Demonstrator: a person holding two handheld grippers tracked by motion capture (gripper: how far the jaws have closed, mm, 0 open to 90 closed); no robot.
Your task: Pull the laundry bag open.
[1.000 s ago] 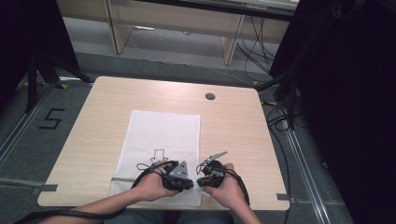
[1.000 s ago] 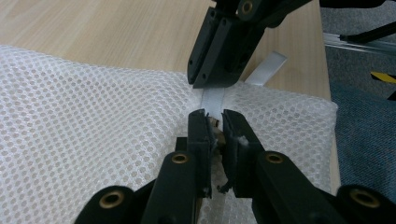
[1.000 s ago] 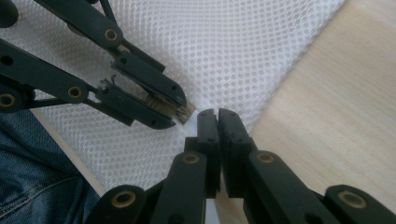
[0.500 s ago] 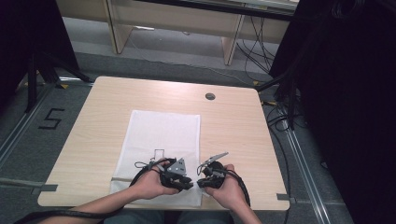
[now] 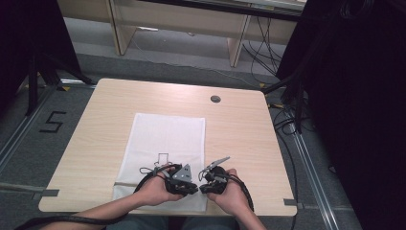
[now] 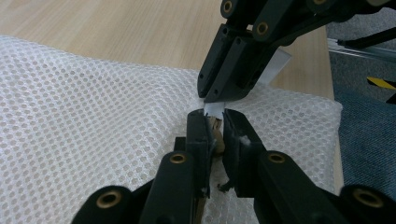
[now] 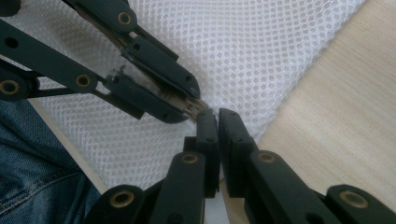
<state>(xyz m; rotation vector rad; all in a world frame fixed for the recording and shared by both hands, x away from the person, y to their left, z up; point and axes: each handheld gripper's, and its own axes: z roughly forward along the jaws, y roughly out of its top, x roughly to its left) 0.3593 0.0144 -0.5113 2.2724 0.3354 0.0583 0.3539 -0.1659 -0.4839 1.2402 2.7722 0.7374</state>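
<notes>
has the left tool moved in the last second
No. The left tool sits at the same spot over the mesh bag's near edge, level with the table front.

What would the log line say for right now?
scene: white mesh bag flat on light wooden table | left gripper: shut on small tag | right gripper: shut on tag | tips meeting at bag's near edge

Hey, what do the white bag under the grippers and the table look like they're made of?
The white mesh bag looks like a synthetic net fabric, matte and soft: it shows regular small round holes and gentle rumpling. The light wooden table looks like wood-grain laminate, smooth with a faint sheen; solid wood cannot be ruled out.
</notes>
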